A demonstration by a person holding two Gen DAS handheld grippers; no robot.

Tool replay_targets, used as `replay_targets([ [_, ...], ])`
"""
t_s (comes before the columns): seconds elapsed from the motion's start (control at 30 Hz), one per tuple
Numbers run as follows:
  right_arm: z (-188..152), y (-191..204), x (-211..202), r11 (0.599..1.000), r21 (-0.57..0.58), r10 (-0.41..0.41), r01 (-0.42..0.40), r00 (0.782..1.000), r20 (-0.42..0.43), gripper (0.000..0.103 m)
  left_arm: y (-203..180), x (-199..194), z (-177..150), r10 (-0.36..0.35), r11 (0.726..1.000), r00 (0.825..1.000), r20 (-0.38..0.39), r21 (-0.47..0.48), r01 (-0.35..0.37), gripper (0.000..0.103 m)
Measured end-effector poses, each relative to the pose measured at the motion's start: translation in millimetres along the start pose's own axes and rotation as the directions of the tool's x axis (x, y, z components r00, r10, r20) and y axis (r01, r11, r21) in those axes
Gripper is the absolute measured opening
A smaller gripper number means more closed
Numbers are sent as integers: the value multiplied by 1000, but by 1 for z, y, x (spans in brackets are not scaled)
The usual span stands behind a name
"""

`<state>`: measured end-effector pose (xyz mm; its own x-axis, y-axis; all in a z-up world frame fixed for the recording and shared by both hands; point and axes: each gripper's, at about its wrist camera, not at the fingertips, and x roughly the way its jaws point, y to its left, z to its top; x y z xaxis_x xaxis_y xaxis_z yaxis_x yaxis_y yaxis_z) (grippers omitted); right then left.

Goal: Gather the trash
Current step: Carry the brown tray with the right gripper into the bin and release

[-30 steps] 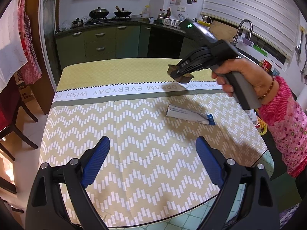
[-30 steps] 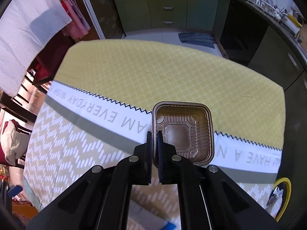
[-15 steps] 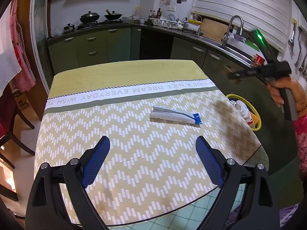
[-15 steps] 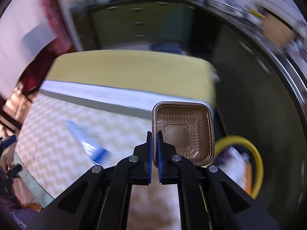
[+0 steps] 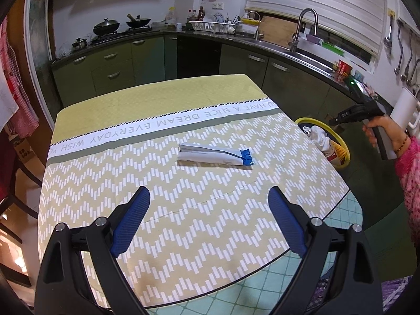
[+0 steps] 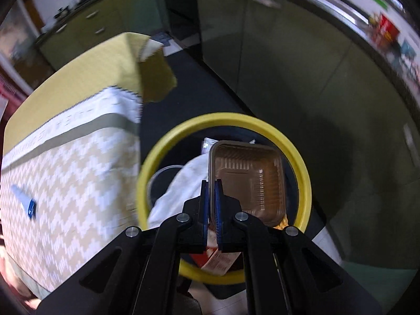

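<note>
Brown plastic tray [image 6: 246,183] pinched in right gripper [image 6: 212,210], above yellow-rimmed bin [image 6: 302,162]

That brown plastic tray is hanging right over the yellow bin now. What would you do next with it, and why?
Probably open the right gripper and let the brown tray drop. Its fingers pinch the tray's edge, and the tray hangs inside the ring of the yellow-rimmed bin, above trash already in it. The tube on the table would come next.

The yellow-rimmed bin [image 6: 304,173] sits just beside the table [image 6: 78,157], its mouth crowded with white paper [image 6: 181,183].
</note>
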<state>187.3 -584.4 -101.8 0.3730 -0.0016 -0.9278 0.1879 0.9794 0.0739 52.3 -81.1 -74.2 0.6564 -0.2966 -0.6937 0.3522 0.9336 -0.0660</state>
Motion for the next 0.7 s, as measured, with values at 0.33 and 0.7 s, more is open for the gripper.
replay_targets([
  [0.33, 7, -21, 1, 999, 42, -14, 14, 1000, 0, 27, -5, 7, 3, 5, 1000, 1000, -16, 11, -4, 87],
  [0.7, -63, 30, -77, 993, -106, 56, -44, 992, 110, 30, -13, 37, 9, -49, 999, 995, -92, 13, 51, 90],
])
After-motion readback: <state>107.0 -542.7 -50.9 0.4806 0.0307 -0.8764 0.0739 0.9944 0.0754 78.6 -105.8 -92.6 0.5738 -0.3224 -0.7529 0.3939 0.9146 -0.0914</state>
